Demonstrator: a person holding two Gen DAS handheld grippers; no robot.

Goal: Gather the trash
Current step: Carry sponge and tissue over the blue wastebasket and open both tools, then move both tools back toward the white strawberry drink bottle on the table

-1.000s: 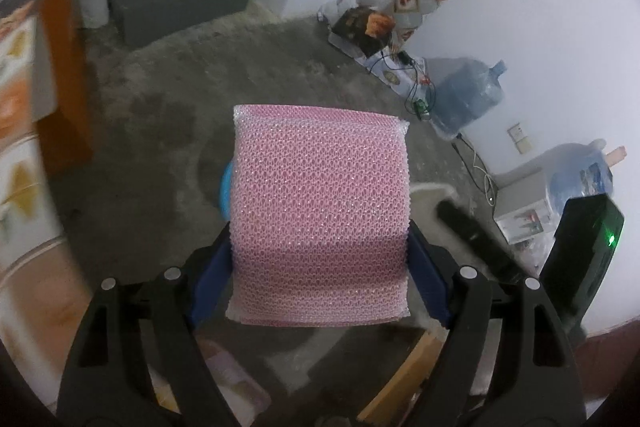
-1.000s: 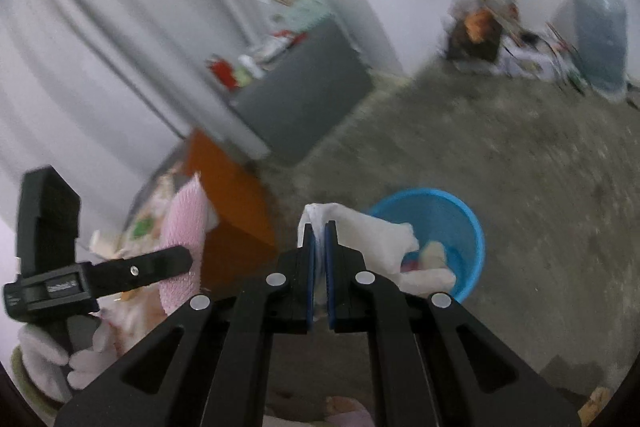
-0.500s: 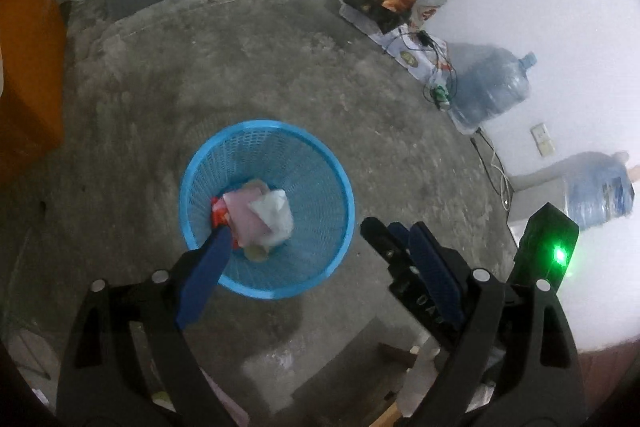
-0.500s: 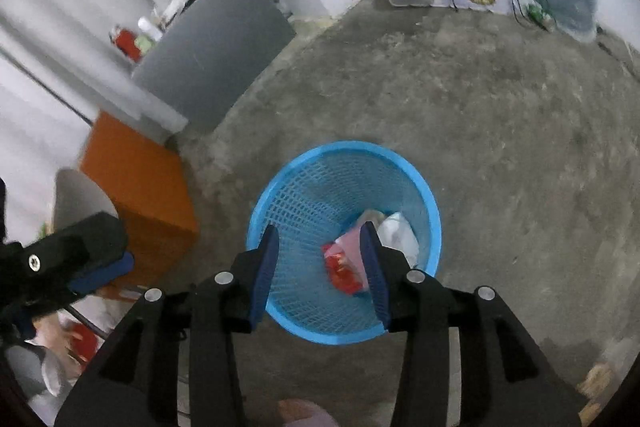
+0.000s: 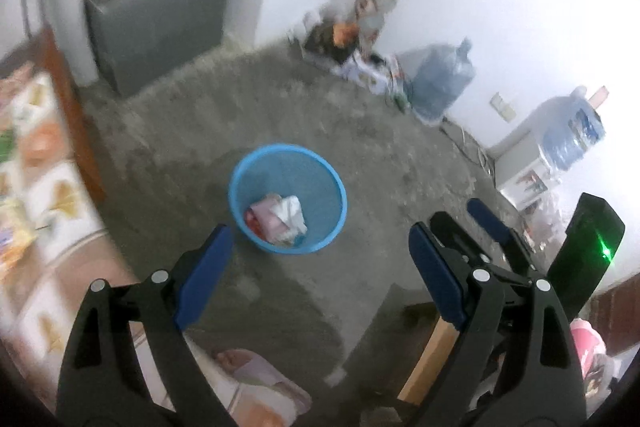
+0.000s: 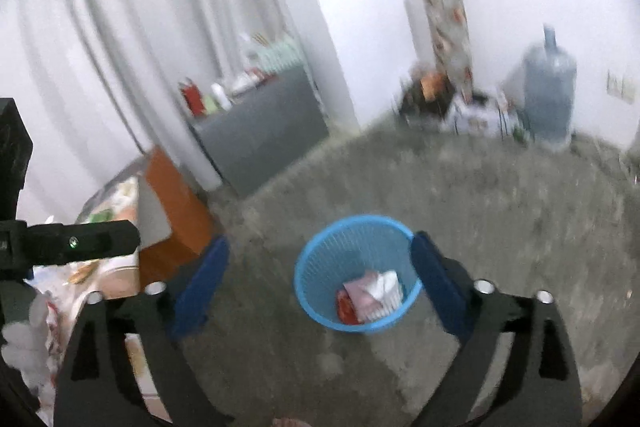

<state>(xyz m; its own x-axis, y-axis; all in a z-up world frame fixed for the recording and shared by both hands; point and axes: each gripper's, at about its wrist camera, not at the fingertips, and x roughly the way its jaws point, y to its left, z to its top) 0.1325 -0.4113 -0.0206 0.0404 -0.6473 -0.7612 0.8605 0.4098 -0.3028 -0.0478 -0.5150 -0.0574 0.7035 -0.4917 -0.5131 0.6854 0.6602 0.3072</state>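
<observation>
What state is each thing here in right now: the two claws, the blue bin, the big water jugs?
Left gripper: open, empty.
Right gripper: jaws opening, nothing between them.
Blue basket: upright on the floor, pink, white and red trash at its bottom.
Water jug: upright by the wall.

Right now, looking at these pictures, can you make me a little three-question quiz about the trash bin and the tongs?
1. True or false: the blue basket stands upright on the floor.
2. Which colours show among the trash inside it? A) pink, white and red B) only green C) only black
3. Fill in: the left tongs hold ____ between their pads.

Key
1. True. It stands on the grey floor, mouth up.
2. A. A pink piece, a crumpled white piece and a bit of red lie at the bottom.
3. Nothing. Their pads stand wide apart and empty. The right tongs are opening, and nothing is between them either.
</observation>
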